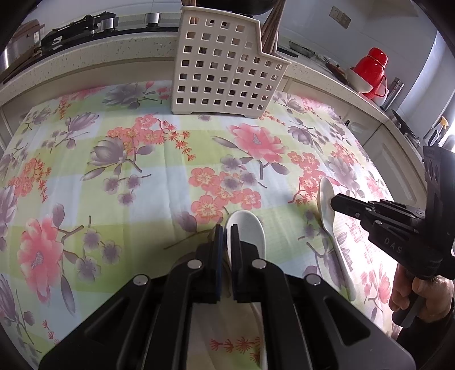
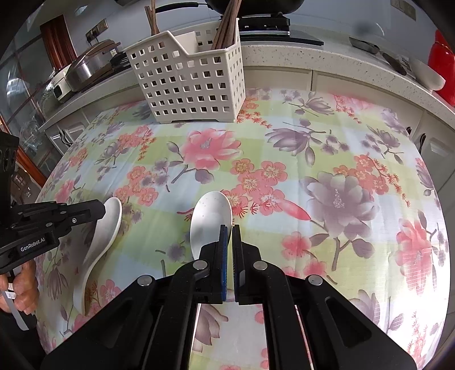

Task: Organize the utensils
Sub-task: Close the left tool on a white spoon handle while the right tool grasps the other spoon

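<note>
Two white ceramic spoons are over the floral tablecloth. My left gripper is shut on the rim of one spoon, whose bowl points away from me; from the right wrist view that gripper and its tilted spoon show at the left. My right gripper is shut on the edge of the other spoon; in the left wrist view this gripper and spoon are at the right. A cream perforated utensil holder stands at the table's far side with wooden chopsticks in it.
A speckled counter runs behind the table, with a stove on it. A red thermos and a white bowl stand at the far right, pots at the far left. A person's hands hold the grippers.
</note>
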Demonstrator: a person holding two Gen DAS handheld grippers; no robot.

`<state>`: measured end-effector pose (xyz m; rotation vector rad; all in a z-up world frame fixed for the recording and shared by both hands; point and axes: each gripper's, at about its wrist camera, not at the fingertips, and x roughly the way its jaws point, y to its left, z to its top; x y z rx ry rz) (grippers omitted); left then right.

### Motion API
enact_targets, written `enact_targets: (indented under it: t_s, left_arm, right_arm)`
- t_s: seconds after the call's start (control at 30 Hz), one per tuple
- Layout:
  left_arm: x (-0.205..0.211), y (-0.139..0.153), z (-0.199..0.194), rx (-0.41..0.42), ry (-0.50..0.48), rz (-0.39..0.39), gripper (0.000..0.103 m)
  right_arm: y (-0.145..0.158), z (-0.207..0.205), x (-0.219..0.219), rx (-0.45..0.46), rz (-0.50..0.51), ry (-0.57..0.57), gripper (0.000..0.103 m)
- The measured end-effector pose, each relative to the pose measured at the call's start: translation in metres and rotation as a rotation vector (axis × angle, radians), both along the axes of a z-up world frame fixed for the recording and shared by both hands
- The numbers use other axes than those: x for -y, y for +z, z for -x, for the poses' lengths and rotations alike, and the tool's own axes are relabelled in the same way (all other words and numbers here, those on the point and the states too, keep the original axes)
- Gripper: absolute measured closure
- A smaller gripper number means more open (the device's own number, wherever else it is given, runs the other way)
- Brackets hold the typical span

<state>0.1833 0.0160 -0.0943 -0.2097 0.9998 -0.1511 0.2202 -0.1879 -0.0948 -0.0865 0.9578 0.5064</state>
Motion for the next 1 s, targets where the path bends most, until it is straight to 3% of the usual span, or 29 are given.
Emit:
enact_targets:
  t_s: [0.5, 0.87, 0.97, 1.0]
  left_arm:
    - [0.007, -0.001, -0.003, 0.003, -0.023, -0.014, 0.097]
    - [0.010, 0.014, 0.006, 0.050, -0.031, -0.036, 0.099]
    - [0.009, 0.013, 0.006, 0.048, -0.024, -0.032, 0.099]
    - [0.008, 0.012, 0.007, 0.043, -0.025, -0.030, 0.099]
  right_arm:
    - [-0.004, -0.008, -0.002, 0.001, 0.004, 0.010, 0.098]
    - [0.015, 0.005, 0.001, 0.051, -0.012, 0.020, 0.100]
    - [0.014, 0.002, 0.005, 0.032, -0.018, -0.001, 0.097]
    - [0.013, 0.001, 0.006, 0.023, -0.018, -0.004, 0.090]
